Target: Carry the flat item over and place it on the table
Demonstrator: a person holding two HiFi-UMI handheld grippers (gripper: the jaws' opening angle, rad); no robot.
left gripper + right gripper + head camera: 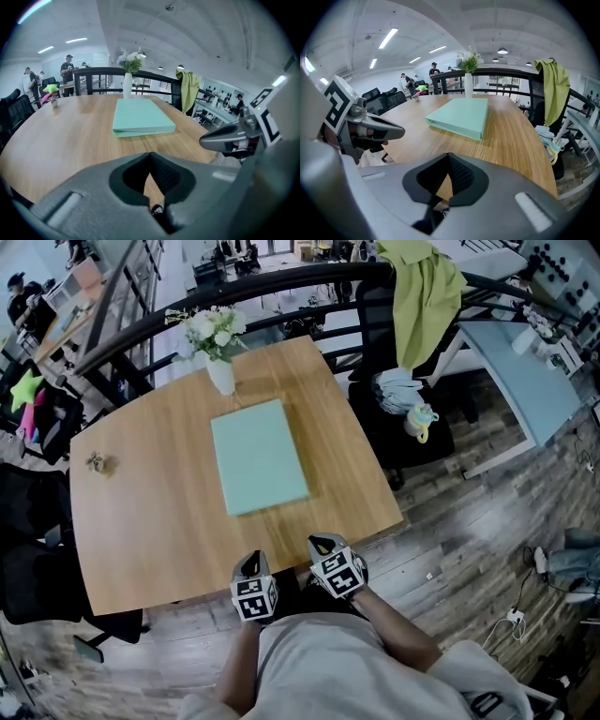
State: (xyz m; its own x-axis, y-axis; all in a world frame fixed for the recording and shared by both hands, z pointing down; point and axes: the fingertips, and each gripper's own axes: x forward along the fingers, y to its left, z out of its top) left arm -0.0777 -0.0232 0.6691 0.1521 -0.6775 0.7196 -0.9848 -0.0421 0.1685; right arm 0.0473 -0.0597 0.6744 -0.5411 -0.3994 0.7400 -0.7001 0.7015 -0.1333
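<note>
The flat mint-green folder point(260, 456) lies mid-way on the wooden tabletop point(141, 531), apparently settled flat, just near of the white vase point(221, 376). At the near edge, the left tool point(250, 564) and right tool point(324, 546) are both pinched together on nothing. Any retreat should go straight back, clear of the folder.

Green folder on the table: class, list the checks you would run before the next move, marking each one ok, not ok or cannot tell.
1. The green folder lies flat on the table, inside its edges: ok.
2. The left tool is shut and empty: ok.
3. The right tool is shut and empty: ok.
4. Both tools are apart from the folder: ok.
5. The vase stands upright beyond the folder: ok.
</note>
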